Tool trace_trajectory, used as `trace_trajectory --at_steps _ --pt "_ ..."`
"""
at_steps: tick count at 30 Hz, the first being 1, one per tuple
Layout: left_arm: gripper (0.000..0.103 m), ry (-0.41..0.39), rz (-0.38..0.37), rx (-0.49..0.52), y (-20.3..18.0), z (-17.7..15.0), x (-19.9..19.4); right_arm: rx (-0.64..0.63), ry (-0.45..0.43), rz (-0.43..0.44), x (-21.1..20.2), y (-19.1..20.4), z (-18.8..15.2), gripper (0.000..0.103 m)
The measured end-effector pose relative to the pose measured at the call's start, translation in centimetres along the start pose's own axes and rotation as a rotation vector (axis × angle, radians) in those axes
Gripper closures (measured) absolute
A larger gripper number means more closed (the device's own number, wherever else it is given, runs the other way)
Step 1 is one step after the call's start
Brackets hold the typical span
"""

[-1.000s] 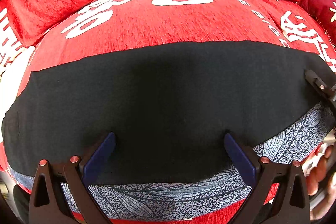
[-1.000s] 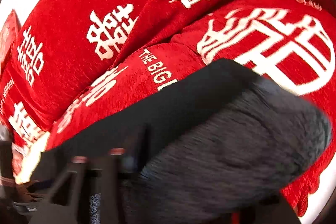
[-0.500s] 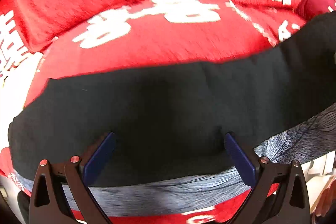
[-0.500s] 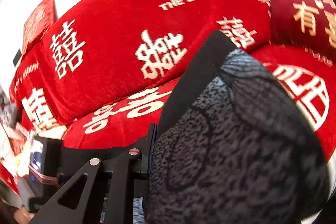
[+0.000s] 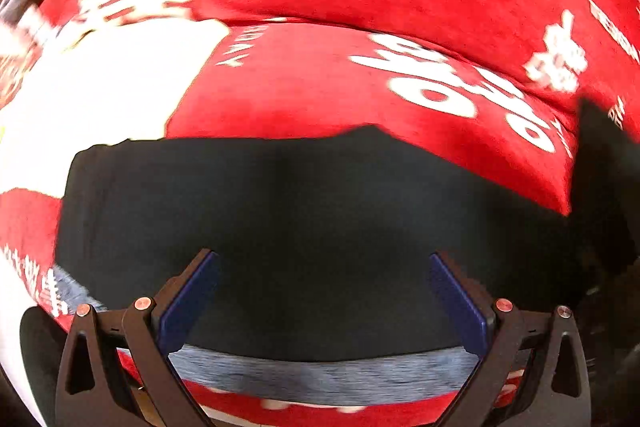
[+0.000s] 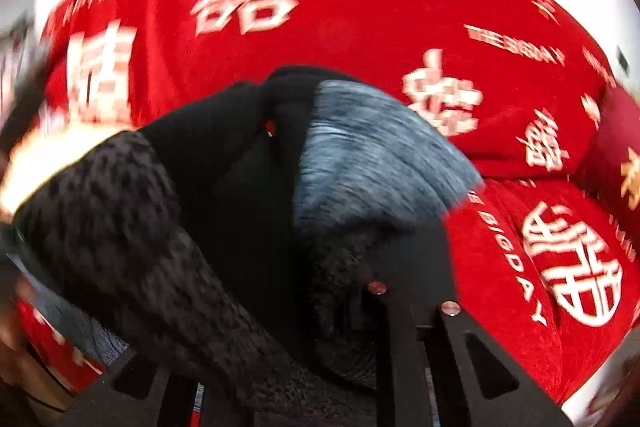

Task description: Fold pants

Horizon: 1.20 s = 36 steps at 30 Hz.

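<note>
The pants (image 5: 304,219) lie spread across a red sofa seat, black inside face up, with a grey leaf-print edge (image 5: 320,373) along the near side. My left gripper (image 5: 324,291) hovers over the black cloth, jaws wide open and nothing pressed between its blue pads (image 5: 192,295). In the right wrist view, a bunched end of the pants (image 6: 248,211) is lifted off the seat and drapes over my right gripper (image 6: 296,323). That gripper is shut on the cloth, which hides its fingertips. The raised end also shows as a dark flap (image 5: 600,163) at the left wrist view's right edge.
The red sofa cover (image 6: 360,27) with white characters spans the seat and backrest. A white surface (image 5: 100,99) lies past the seat's left end. A red cushion (image 6: 616,147) sits at the far right. Much of both views is motion-blurred.
My right gripper has risen with the pants end, rolled, and swung it across toward the other end. My left gripper, still open, has slid left along the pants, bringing the seat's left end into view.
</note>
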<state>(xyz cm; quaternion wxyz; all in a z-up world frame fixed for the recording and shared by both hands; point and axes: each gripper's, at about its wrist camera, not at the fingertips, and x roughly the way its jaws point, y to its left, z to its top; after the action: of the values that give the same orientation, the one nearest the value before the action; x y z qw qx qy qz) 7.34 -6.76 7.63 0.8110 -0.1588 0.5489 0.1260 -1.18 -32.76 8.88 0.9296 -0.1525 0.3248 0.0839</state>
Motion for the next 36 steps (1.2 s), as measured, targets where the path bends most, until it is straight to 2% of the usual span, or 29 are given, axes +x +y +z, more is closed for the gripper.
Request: trace_trajectory --at_steps 5,8,11,12,13,14,16,20,24,26,27,29,30,32,34,36 --pt "0.0 0.023 0.001 -0.056 3.4 -1.0 0.8 -0.241 0.067 -0.078 3.2 7.5 -2.6 0.085" --pt "0.0 0.03 -0.014 -0.066 3.8 -1.2 1.2 -0.323 0.073 -0.144 3.5 9.2 -3.8 0.084" --pt "0.0 0.03 -0.035 -0.064 3.4 -1.1 1.2 -0.367 0.101 -0.129 2.8 9.7 -3.8 0.067" --pt "0.0 0.026 -0.045 -0.061 3.2 -1.1 1.1 -0.379 0.102 -0.099 2.0 9.9 -3.6 0.051" --pt "0.0 0.021 -0.052 -0.057 3.0 -1.0 1.0 -0.38 0.097 -0.074 1.4 10.0 -3.4 0.03" --pt "0.0 0.016 -0.058 -0.054 2.8 -0.9 0.8 -0.37 0.075 -0.026 -0.1 9.8 -3.2 0.024" --pt "0.0 0.009 -0.068 -0.05 2.6 -0.8 0.5 -0.352 0.06 0.047 -2.2 9.4 -2.8 0.022" --pt "0.0 0.0 -0.076 -0.033 1.8 -0.8 -0.2 -0.182 0.051 0.228 -6.0 4.8 -2.4 0.021" --pt "0.0 0.003 -0.114 0.033 -0.8 -1.5 -0.9 0.078 0.068 0.258 -5.6 -2.2 -2.9 0.02" --pt "0.0 -0.006 -0.119 0.092 -2.8 -1.9 -1.3 0.235 0.147 0.257 -3.5 -5.8 -4.0 0.02" --pt "0.0 -0.013 -0.116 0.116 -3.6 -2.0 -1.3 0.332 0.209 0.303 -2.0 -7.4 -5.2 0.02" --pt "0.0 -0.019 -0.067 0.175 -5.2 -2.5 -0.9 0.45 0.265 0.393 -0.6 -8.8 -7.2 0.02" --pt "0.0 0.006 -0.022 0.197 -5.8 -2.9 -0.1 0.465 0.258 0.413 -0.7 -9.0 -7.8 0.02" --pt "0.0 0.093 0.029 0.224 -6.2 -4.0 2.2 0.407 0.268 0.398 -1.2 -8.5 -7.3 0.02" --pt "0.0 0.108 0.01 0.204 -5.8 -4.8 2.9 0.382 0.249 0.393 -1.9 -8.6 -6.3 0.02" --pt "0.0 0.097 0.003 0.197 -5.7 -4.9 2.6 0.365 0.204 0.352 -2.0 -9.3 -4.7 0.02"
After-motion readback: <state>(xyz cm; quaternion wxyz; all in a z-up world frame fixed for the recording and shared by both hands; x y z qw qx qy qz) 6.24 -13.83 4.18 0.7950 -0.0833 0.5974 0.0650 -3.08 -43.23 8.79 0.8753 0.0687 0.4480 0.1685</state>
